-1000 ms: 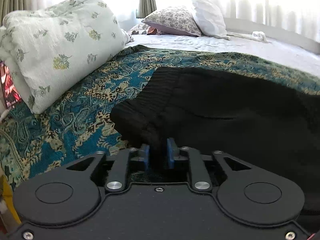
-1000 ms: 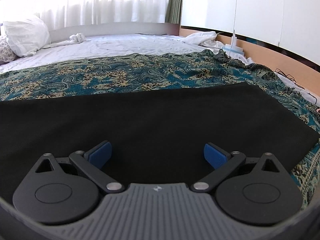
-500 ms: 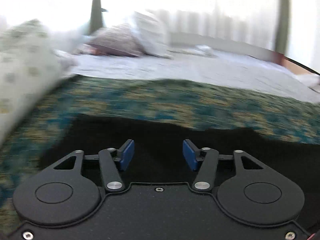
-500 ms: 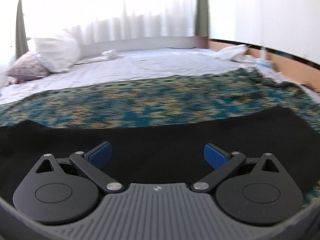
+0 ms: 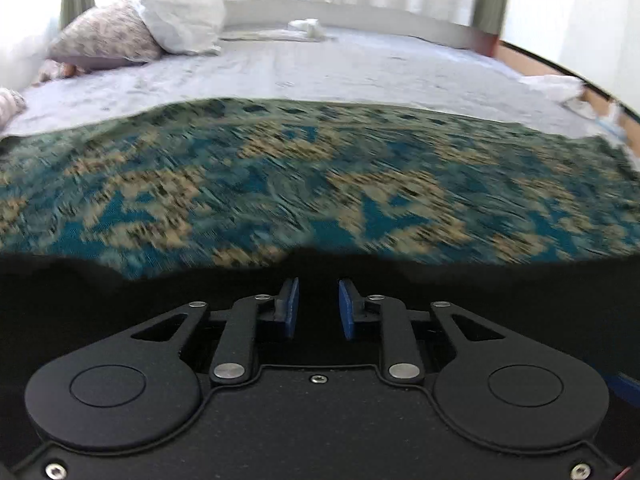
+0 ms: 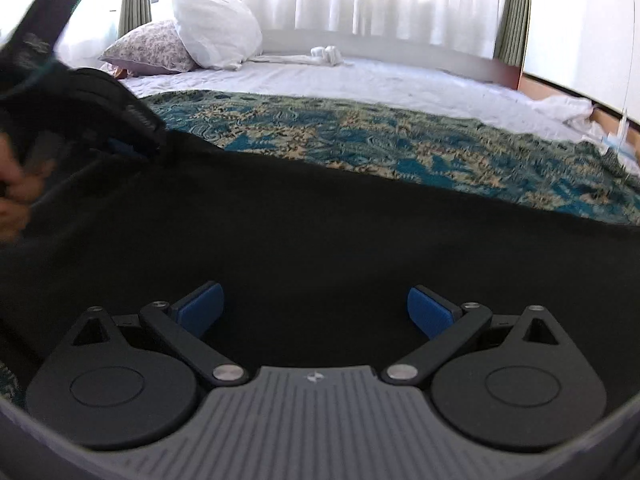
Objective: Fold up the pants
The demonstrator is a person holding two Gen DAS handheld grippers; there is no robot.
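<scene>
The black fabric pants point(image 6: 320, 220) lie flat on the teal patterned bedspread point(image 6: 400, 140). The left gripper point(image 5: 319, 308) is closing over cloth without pinching yet; the right gripper point(image 6: 316, 312) gapes wide. Each should bite the edge squarely before lifting.

Black pants point(image 6: 320, 232) lie on a teal-and-tan, seemingly paisley bedspread point(image 6: 380, 140); white sheet point(image 5: 320, 76), white pillow point(image 6: 216, 30), floral pillow point(image 6: 148, 48).

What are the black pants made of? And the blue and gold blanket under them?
The pants look like a soft, matte knit or cotton-like cloth: they lie flat and show no shine. The picture is too dark to show the weave. The blanket looks like woven fabric, since its teal and tan swirls seem part of the cloth, though blur makes that uncertain.
</scene>
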